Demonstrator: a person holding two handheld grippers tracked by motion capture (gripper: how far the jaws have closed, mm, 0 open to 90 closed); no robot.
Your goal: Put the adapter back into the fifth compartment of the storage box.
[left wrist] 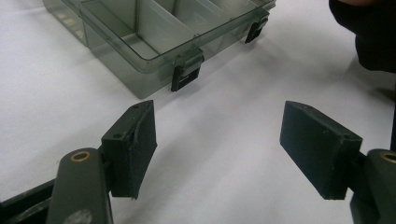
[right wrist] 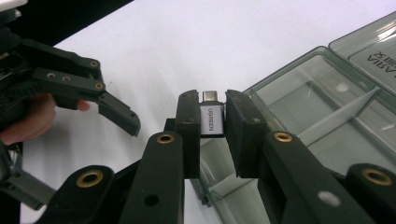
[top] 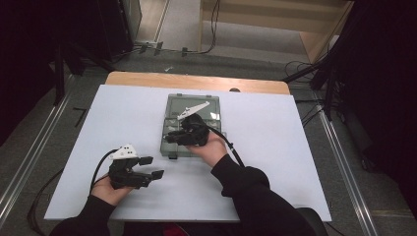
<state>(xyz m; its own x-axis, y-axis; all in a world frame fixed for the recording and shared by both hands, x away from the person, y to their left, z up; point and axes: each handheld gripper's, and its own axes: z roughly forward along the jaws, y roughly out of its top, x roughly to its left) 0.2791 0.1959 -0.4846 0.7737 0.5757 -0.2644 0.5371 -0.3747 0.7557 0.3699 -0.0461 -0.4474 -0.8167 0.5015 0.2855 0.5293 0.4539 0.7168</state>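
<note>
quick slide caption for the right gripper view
Right gripper pinches a small silver adapter over the open clear organizer box.

Glossy plastic, matt black and brushed metal

The compartment box (right wrist: 327, 93) is smoky see-through plastic with black latches; the USB adapter (right wrist: 211, 117) looks like brushed metal; the right claw (right wrist: 212, 135) pads are matt black; the bench (top: 275, 147) cover is smooth matt white.

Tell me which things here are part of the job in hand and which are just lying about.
In the job:
- small grey adapter, clamped in the right gripper
- clear compartment box, open
- left gripper, open, waiting beside the box

Lying about:
- cables on the floor beyond the table
- white table sheet
</note>
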